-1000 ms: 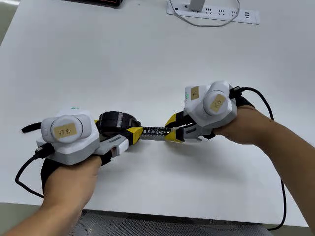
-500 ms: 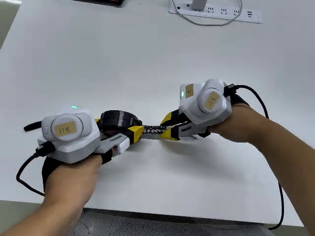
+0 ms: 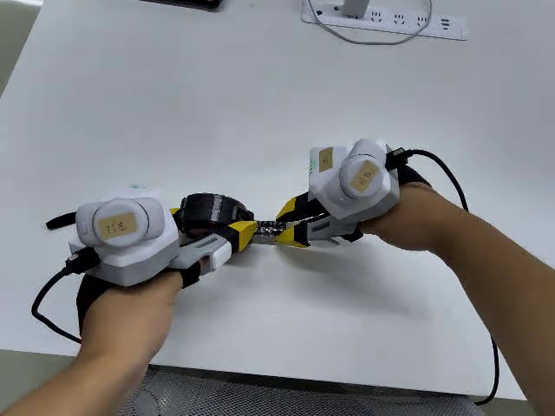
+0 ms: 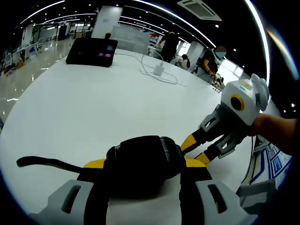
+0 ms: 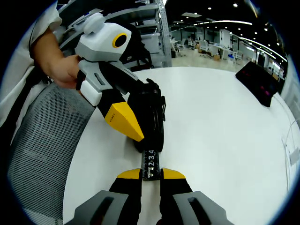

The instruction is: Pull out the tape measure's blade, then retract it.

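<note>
A black round tape measure (image 3: pixel 208 211) rests on the white table, clamped between the yellow-tipped jaws of my left gripper (image 3: pixel 227 227). Seen from the left gripper view, the case (image 4: pixel 140 161) sits between the jaws. A short length of blade (image 3: pixel 266 230) runs from the case toward the right. My right gripper (image 3: pixel 290 224) is shut on the blade's end. In the right gripper view the blade (image 5: pixel 150 164) shows printed numbers between the right gripper's (image 5: pixel 151 177) tips, with the case (image 5: pixel 151 115) just beyond. A black strap (image 4: pixel 47 163) trails from the case.
A white power strip (image 3: pixel 386 19) with a cable lies at the table's far edge. A dark flat device (image 4: pixel 91 51) sits at the far left of the white table (image 3: pixel 260 104). The table's near edge borders a mesh chair (image 5: pixel 42 140).
The right gripper has moved left toward the case, and the exposed blade between the grippers has grown shorter. The left gripper has stayed in place.
</note>
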The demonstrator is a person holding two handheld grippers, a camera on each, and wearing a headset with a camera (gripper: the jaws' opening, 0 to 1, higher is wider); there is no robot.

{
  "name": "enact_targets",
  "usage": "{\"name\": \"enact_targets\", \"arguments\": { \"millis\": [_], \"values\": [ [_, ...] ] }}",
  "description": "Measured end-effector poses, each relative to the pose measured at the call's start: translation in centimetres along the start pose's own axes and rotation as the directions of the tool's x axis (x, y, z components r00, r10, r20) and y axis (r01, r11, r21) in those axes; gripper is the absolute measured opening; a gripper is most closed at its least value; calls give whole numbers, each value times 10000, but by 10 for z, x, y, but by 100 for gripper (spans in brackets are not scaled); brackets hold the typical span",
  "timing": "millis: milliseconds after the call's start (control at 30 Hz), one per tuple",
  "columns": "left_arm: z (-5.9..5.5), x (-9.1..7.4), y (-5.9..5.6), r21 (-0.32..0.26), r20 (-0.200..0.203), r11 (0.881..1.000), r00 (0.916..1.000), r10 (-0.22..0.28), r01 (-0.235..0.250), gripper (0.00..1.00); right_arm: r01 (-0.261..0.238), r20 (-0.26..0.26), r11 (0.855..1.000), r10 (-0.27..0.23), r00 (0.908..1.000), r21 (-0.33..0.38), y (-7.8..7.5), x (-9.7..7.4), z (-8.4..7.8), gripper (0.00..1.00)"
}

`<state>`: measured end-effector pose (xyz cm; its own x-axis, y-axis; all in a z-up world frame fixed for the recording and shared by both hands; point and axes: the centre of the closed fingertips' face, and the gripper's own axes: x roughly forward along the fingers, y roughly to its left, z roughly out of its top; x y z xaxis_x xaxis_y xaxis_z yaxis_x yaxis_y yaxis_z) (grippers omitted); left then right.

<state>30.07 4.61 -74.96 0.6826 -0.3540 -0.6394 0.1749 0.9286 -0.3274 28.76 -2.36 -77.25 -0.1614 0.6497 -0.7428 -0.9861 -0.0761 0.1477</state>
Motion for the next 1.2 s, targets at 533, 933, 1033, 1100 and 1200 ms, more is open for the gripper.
{"name": "enact_targets", "arguments": {
  "millis": [533,933,1033,1100,1200],
  "values": [
    [0,0,0,-51,20,10000,10000,-69,69,56,-106,301,9999,105,9995,24,2,12,12,11],
    [0,0,0,-59,53,10000,10000,-69,69,57,-103,509,9999,98,9987,95,3,18,19,11],
    [0,0,0,-69,42,10000,10000,-67,67,57,-73,514,9999,67,9987,114,3,18,19,11],
    [0,1,0,-72,48,10000,10000,-67,67,57,-61,522,9999,54,9986,135,3,18,19,11],
    [0,1,0,-96,44,9999,10000,-65,66,57,-38,539,9997,25,9985,253,3,18,19,11]
  ]
}}
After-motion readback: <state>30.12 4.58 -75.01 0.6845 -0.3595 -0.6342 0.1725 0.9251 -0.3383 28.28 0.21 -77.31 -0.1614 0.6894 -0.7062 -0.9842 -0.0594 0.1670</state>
